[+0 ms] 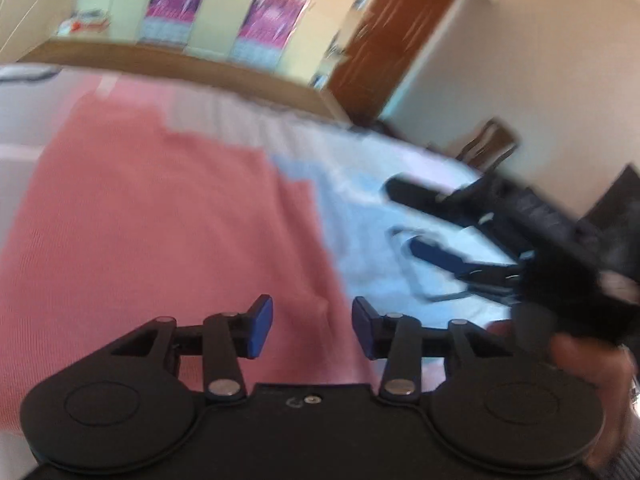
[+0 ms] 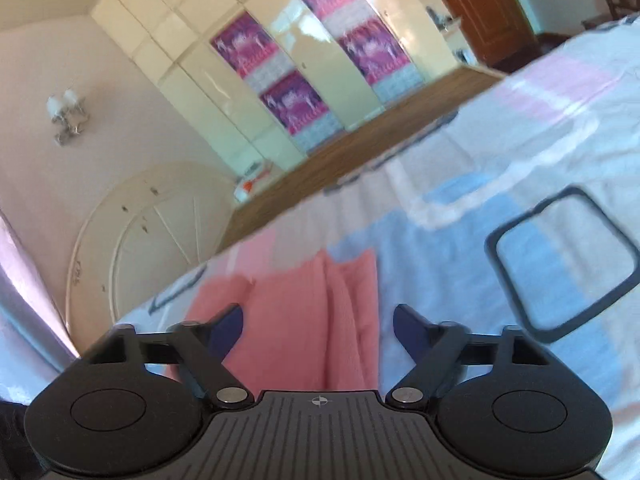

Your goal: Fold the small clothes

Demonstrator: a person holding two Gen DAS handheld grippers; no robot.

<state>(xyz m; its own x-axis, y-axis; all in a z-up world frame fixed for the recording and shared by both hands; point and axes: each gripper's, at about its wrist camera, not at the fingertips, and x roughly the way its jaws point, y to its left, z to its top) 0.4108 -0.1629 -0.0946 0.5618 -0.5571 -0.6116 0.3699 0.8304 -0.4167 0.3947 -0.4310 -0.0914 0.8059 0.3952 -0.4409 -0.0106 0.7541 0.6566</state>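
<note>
A pink knitted garment [image 1: 152,216] lies spread flat on the bed, filling the left and middle of the left wrist view. My left gripper [image 1: 312,328] is open and empty just above its near right part. The right gripper [image 1: 440,220] shows at the right of that view, open, over the bedsheet beside the garment, blurred by motion. In the right wrist view the pink garment [image 2: 304,312] lies with creases ahead of my open, empty right gripper [image 2: 318,332], which hovers above it.
The bedsheet [image 2: 500,140] is white with pale blue and pink patches and a dark outlined square [image 2: 560,264]. Beyond the bed's far edge are wooden flooring [image 2: 360,140], cream wardrobes with purple panels [image 2: 304,92] and a brown door [image 1: 400,40].
</note>
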